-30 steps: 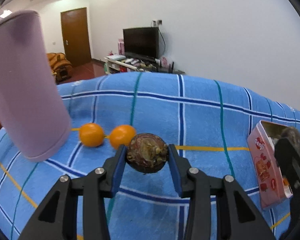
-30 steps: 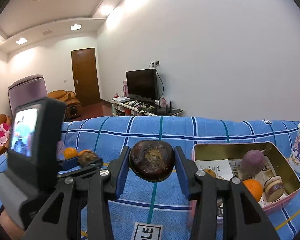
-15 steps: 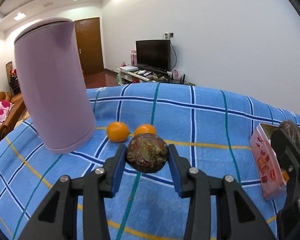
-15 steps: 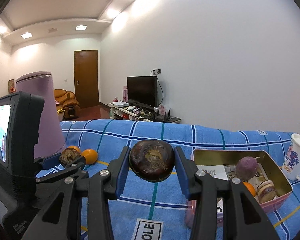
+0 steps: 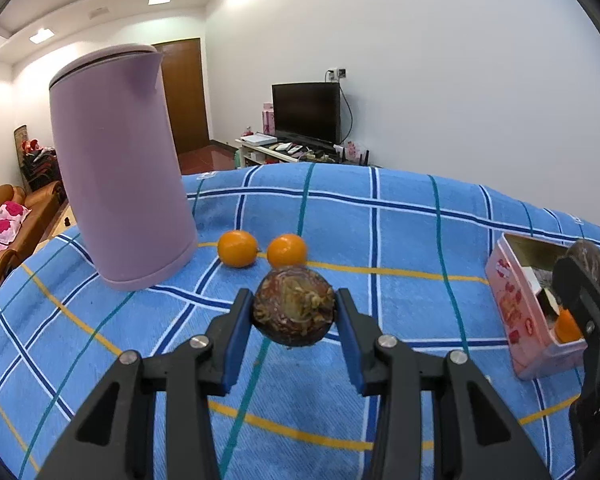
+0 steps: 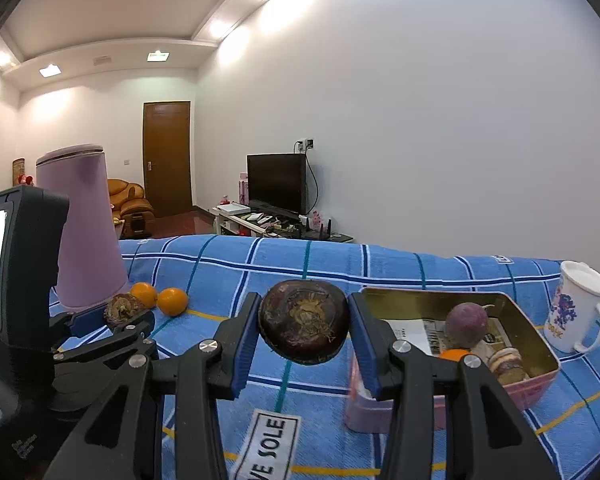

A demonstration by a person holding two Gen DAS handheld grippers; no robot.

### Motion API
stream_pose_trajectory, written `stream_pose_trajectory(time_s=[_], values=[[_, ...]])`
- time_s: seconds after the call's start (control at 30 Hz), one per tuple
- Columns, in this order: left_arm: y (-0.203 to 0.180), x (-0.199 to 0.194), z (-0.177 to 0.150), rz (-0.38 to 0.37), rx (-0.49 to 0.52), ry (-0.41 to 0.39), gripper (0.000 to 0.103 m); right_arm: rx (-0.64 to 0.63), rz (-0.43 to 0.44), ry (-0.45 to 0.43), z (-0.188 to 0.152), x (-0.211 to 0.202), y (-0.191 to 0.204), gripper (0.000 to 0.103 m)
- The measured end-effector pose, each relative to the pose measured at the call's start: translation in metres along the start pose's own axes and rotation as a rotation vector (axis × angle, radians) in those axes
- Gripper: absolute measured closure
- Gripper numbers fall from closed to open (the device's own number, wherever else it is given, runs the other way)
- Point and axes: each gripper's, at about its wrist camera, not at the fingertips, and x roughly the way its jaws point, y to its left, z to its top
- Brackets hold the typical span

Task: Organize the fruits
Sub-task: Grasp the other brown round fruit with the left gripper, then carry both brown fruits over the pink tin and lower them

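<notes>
My left gripper [image 5: 294, 312] is clamped on a rough, brown, flattened-round fruit [image 5: 294, 310], its blue pads pressing each side; the wrinkled, fibrous face points back at me and its wide axis runs level between the pads. My right gripper [image 6: 303, 326] pinches a second dark fruit [image 6: 303, 326], smoother and glossier, broad side toward me, long axis also across the pads. Both hang above the blue checked cloth [image 5: 399, 240], a woven fabric with yellow and teal lines. Beyond the left fruit lie two smooth oranges [image 5: 237, 248] side by side, and beside them stands a matte lilac kettle [image 5: 120, 168]. On the right, the pink metal tin [image 6: 539, 380] with a gold lining holds a purple round fruit [image 6: 467, 324], an orange and biscuits; a printed white mug [image 6: 575, 312] stands just beside it
</notes>
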Motion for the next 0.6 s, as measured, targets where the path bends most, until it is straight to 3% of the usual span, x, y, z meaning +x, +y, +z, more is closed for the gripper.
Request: stream_pose_trajectory(time_s=[0.6], values=[[-0.018,-0.011,-0.010,-0.032,0.015,0.020,0.059,-0.006,-0.023,0.012,-0.004,-0.015,-0.029,0.057]])
